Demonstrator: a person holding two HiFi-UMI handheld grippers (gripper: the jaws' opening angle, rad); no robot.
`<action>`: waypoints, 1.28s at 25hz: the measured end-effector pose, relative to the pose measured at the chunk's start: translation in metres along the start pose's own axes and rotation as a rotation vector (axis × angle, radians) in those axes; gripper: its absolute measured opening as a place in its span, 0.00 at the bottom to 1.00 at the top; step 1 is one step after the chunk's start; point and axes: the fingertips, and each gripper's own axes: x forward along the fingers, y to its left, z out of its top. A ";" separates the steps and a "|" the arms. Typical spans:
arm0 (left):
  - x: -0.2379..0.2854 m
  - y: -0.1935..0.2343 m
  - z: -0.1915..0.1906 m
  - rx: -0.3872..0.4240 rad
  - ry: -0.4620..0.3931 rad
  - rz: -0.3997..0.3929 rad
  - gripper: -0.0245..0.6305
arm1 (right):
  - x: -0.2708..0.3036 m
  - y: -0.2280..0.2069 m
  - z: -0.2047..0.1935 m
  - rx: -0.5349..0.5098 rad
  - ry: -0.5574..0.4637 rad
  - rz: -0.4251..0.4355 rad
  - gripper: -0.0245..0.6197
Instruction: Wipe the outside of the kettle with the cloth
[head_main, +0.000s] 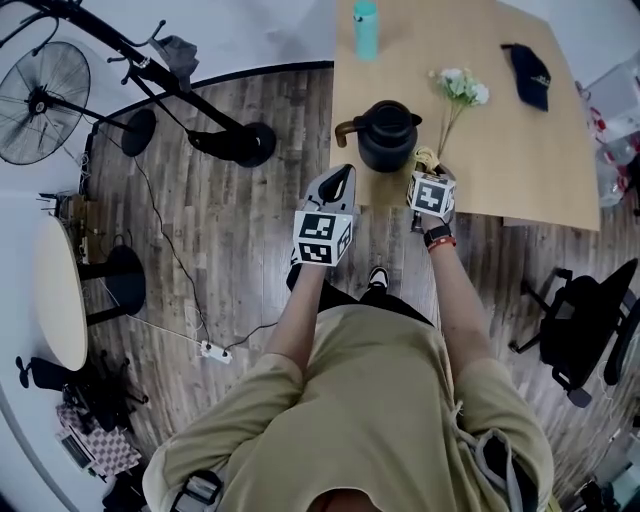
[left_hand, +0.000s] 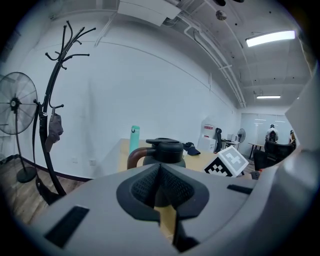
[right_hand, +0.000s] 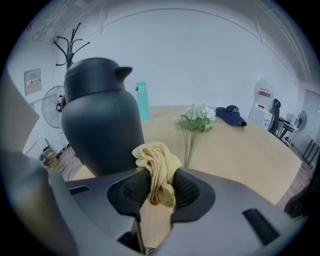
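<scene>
Right, start with the pale wooden worktop (head_main: 520, 150), which fills the upper right of the head view. The black kettle (head_main: 388, 135) stands on it close to the near edge, with its brown handle on your left and its spout on your right.

Your left gripper (head_main: 338, 185) hangs just off that near edge, short of the kettle's handle side and not touching it. In the left gripper view its jaws (left_hand: 159, 172) are pressed together with nothing between them. The kettle (left_hand: 165, 152) rises straight ahead beyond them, handle to the left.

Your right gripper (head_main: 428, 178) sits at the worktop's edge on the kettle's spout side. In the right gripper view its jaws (right_hand: 159, 187) are clamped on the yellow cloth (right_hand: 157, 165). The cloth bunches up above the pads and hangs a little below them. The kettle (right_hand: 102, 117) looms just beyond and to the left of those jaws, and the cloth's top is right beside its lower wall (whether the two touch cannot be told).

Further back on the worktop lie a sprig of white flowers (head_main: 460, 88), a dark cap (head_main: 527, 72) and a teal bottle (head_main: 366, 28), all well apart from both grippers.
</scene>
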 end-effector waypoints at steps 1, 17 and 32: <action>-0.001 0.000 0.006 0.002 -0.009 0.007 0.07 | -0.008 -0.002 0.006 -0.001 -0.015 0.008 0.24; -0.054 -0.042 0.100 0.041 -0.162 0.057 0.07 | -0.217 -0.003 0.115 0.008 -0.423 0.148 0.24; -0.096 -0.064 0.126 0.125 -0.251 0.107 0.07 | -0.299 0.009 0.130 -0.094 -0.666 0.155 0.24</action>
